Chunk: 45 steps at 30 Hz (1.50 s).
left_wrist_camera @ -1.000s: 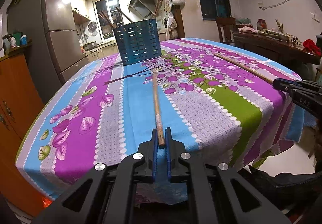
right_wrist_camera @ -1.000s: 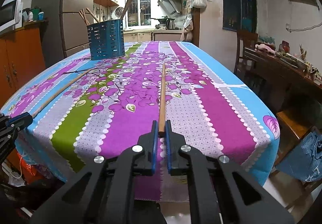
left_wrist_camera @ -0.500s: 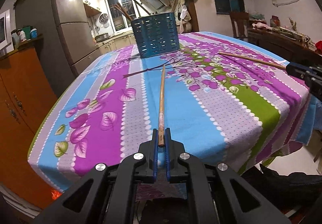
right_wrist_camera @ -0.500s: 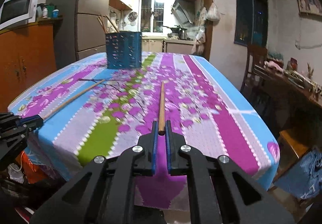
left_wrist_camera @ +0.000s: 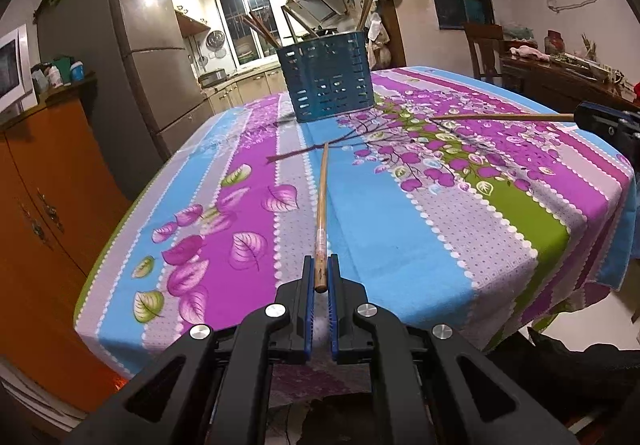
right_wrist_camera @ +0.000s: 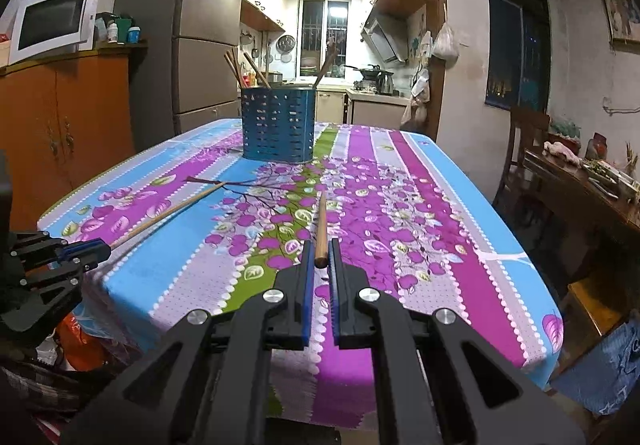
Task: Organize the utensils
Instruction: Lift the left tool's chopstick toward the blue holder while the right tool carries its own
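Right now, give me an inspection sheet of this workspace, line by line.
Surface: table under a floral striped tablecloth, cloth hanging over the near edge.
Job's things: blue perforated utensil holder upright at the far end, several sticks already in it; one wooden chopstick and a second chopstick.
Clutter: nothing seen on the cloth.
Grippers: left tool shut on the near end of its chopstick; right tool shut on the near end of the second chopstick; both sticks point toward the holder.
Cables: nothing seen.
Surroundings: fridge, orange cabinet with a microwave, wooden side table, kitchen behind.
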Tool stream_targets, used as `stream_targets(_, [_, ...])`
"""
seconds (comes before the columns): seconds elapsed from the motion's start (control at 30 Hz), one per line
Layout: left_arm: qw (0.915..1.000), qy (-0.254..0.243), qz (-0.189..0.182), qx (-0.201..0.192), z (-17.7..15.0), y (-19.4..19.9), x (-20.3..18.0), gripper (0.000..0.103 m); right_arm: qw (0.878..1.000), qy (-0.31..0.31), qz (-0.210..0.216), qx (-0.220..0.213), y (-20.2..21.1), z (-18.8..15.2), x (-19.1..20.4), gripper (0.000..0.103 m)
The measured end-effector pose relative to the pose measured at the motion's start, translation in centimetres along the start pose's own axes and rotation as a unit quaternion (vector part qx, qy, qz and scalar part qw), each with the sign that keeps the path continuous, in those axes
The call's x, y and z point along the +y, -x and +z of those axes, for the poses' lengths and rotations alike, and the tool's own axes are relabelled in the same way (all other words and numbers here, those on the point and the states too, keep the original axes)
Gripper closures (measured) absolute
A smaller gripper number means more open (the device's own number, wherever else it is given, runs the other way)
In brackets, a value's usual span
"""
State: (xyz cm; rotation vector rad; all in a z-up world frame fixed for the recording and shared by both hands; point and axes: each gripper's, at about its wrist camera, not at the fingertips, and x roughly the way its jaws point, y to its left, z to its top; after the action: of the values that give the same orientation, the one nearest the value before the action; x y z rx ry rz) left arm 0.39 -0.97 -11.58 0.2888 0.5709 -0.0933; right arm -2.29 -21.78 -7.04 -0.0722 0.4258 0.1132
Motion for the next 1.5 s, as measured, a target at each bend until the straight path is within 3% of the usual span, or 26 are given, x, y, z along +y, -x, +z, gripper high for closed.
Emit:
stream_targets(0.4, [0.9997,-0.005,0.014,-0.020,2.4,0.6,2.1,0.096,0.999,0.011,0.020,-0.048,1.6,3.8,0.8,0.098])
stream_targets(0.83, [0.9963,0.057,-0.025,-0.059,7.7,1.6,6.9,0.096,0.994,0.022,0.027,-0.107,1.7,9.2,0.9,0.098])
stream_targets(1.17, [0.9912,0.070,-0.047,-0.102,12.8,3.0,10.2,0.096,0.991,0.013,0.061,-0.122,0.2,13.8,0.2,0.098])
stream_targets(1.5, [0.9874,0.072,-0.095,-0.103,16.7,2.8,11.5,0.096,0.987,0.014,0.103,-0.120,-1.4,17.3,0.8,0.098])
